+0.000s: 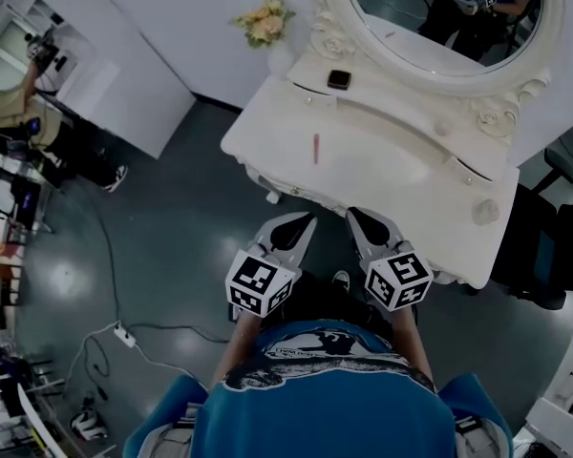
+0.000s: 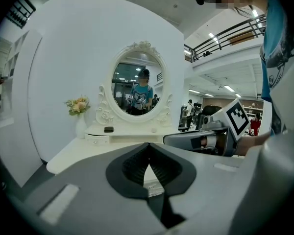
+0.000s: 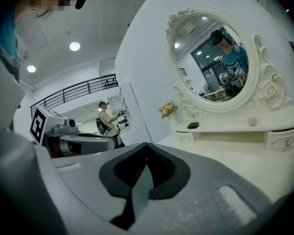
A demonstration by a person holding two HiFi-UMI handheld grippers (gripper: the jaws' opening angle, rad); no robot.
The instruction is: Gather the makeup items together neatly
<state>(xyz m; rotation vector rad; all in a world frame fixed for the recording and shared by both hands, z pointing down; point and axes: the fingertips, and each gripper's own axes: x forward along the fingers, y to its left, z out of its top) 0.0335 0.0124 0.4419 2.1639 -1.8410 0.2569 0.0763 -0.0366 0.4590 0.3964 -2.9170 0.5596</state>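
Note:
A white vanity table [image 1: 382, 175] with an oval mirror stands in front of me. A thin pink stick [image 1: 316, 147] lies on its top at the left. On the raised shelf sit a small dark compact [image 1: 339, 79] [image 2: 108, 129] [image 3: 192, 125] and a pale round item [image 1: 442, 130] [image 3: 252, 122]. Another pale round item [image 1: 485, 211] lies at the right end of the top. My left gripper [image 1: 307, 220] [image 2: 148, 145] and right gripper [image 1: 354, 216] [image 3: 147, 145] hang side by side at the table's front edge, both shut with nothing between their jaws.
A vase of pale flowers [image 1: 265, 19] [image 2: 78, 106] [image 3: 167, 109] stands at the table's back left corner. White partition walls [image 1: 124, 55] rise at the left. A cable and power strip [image 1: 124, 333] lie on the dark floor. A person [image 1: 19, 113] stands at far left.

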